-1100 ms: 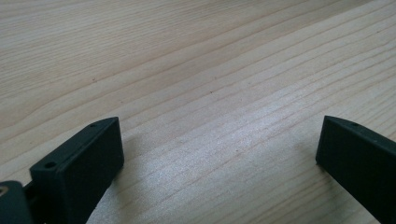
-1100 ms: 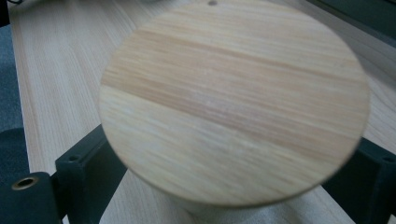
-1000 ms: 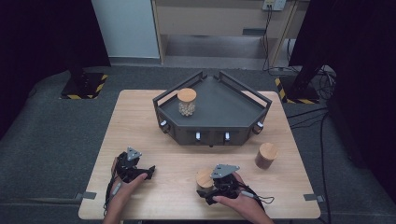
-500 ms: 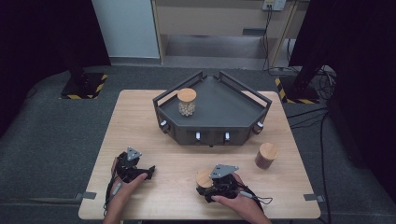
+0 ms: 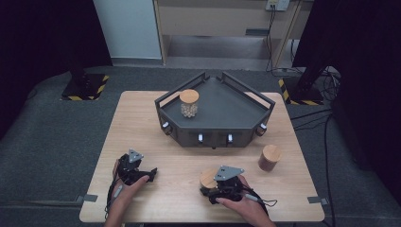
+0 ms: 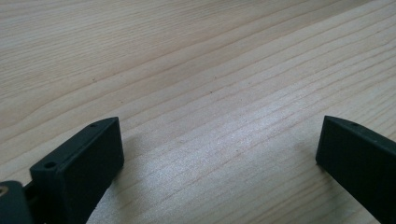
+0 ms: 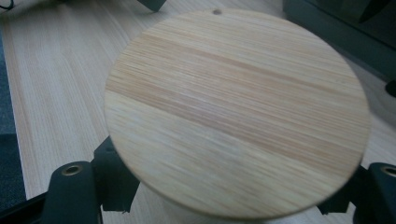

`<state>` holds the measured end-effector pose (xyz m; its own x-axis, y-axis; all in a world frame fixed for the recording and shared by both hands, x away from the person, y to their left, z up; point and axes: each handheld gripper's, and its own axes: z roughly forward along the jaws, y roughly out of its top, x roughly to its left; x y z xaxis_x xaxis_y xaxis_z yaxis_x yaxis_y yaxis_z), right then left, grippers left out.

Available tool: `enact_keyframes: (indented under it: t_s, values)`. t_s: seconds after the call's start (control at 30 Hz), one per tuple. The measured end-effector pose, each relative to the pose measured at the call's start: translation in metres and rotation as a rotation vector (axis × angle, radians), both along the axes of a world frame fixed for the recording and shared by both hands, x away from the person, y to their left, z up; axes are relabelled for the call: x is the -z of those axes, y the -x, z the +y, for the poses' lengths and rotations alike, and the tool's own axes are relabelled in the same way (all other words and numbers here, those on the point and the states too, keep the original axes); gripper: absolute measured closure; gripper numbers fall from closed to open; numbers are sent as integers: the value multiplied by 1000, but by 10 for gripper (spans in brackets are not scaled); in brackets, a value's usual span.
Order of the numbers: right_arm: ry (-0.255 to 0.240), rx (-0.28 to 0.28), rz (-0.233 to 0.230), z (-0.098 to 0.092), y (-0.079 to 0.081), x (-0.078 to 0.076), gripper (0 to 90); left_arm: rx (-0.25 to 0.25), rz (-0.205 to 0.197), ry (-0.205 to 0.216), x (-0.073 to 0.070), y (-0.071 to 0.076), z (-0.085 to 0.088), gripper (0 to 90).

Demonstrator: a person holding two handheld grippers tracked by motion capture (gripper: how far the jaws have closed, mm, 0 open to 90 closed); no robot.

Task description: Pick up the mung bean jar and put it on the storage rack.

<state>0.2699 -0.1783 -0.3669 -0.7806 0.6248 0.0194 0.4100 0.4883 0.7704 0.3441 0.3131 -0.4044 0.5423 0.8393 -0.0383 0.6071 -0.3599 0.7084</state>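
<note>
Right gripper: jaws have just been closing, now clamped on the wooden-lidded jar at the table's near edge.
Jar contents: apparently hidden under the lid.
Left gripper: jaws spread wide over bare wood, holding nothing.
Tray: dark, beyond both grippers; a second lidded jar stands inside.
Wooden cylinder: right of the held jar, apart.

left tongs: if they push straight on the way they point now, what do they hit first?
Probably nothing soon. The left tongs stand open over bare table, and the left gripper view has only wood grain ahead. In the high view they seem aimed toward the right tongs, though depth is unclear.
</note>
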Motion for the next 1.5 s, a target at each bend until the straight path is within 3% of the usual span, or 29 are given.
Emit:
enact_keyframes:
  t_s: [0.53, 1.5]
  values:
    - [0, 17, -21, -5, 0, -20, 255, 0, 0, 0, 0, 0, 0, 0]
    - [22, 44, -89, -10, -16, -89, 256, 0, 0, 0, 0, 0, 0, 0]
